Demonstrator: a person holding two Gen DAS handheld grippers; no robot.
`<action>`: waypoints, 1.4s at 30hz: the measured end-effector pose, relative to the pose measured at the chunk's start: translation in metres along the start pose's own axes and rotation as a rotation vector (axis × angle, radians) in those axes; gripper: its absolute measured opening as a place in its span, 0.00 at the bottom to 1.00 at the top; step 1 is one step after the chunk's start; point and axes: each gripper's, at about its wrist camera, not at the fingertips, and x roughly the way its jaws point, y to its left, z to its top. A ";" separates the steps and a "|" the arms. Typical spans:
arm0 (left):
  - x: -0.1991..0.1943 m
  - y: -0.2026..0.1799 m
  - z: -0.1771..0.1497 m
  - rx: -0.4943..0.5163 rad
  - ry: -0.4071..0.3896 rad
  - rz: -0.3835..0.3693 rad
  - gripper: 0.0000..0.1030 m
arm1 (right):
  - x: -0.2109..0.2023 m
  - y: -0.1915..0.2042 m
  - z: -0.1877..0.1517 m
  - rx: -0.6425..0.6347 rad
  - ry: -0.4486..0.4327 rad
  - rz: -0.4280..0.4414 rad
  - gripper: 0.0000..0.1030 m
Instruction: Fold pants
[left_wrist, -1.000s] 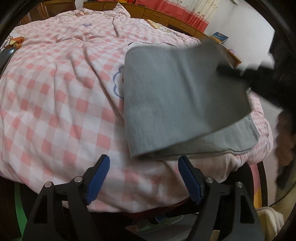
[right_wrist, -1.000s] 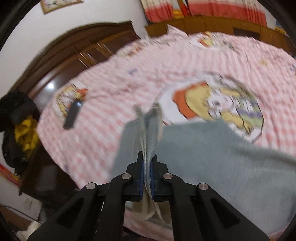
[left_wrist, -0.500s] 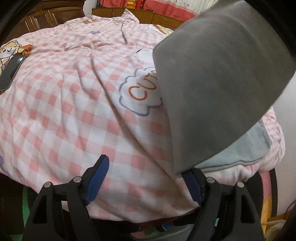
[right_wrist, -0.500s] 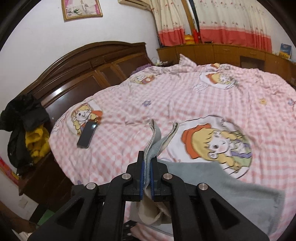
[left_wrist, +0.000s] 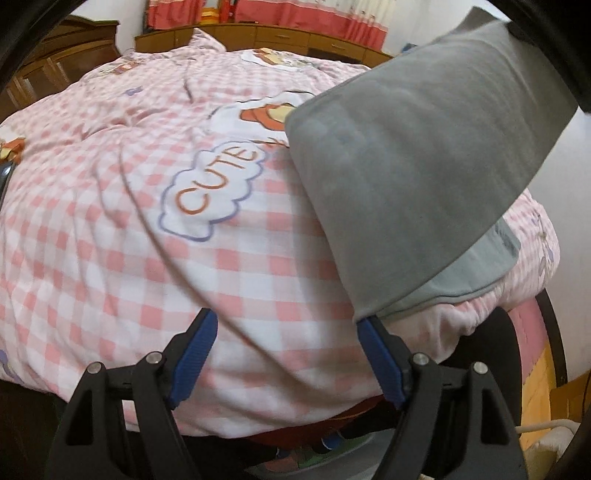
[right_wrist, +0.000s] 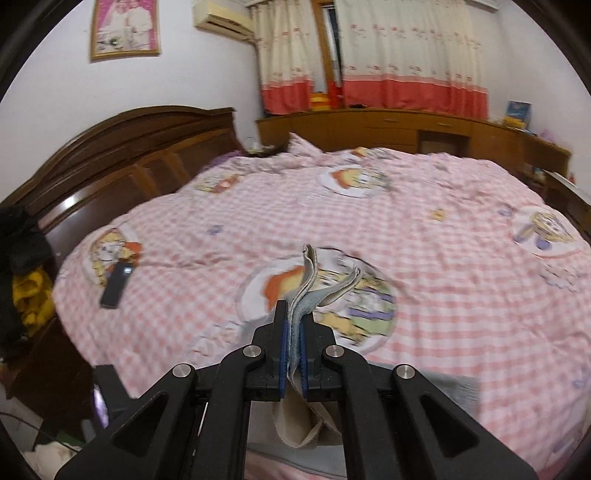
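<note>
Right gripper, low centre of its view, has its jaws pinching the grey pants by the edge. The cloth hangs lifted across the upper right of the left view, lower end on the pink checked bed. Left gripper jaws spread wide, gripping nothing.

Matt grey knit pants, soft checked cotton quilt (slightly rumpled), glossy dark wood headboard

Pink checked duvet, dark phone, wooden headboard, curtains
</note>
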 end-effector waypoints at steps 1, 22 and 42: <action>0.002 -0.005 0.001 0.014 0.007 0.003 0.79 | 0.001 -0.011 -0.005 0.005 0.008 -0.022 0.05; 0.019 -0.028 0.010 0.070 0.076 -0.013 0.79 | 0.093 -0.161 -0.143 0.218 0.255 -0.218 0.05; -0.011 -0.049 0.068 0.079 -0.057 -0.114 0.79 | 0.051 -0.133 -0.112 0.141 0.160 -0.267 0.15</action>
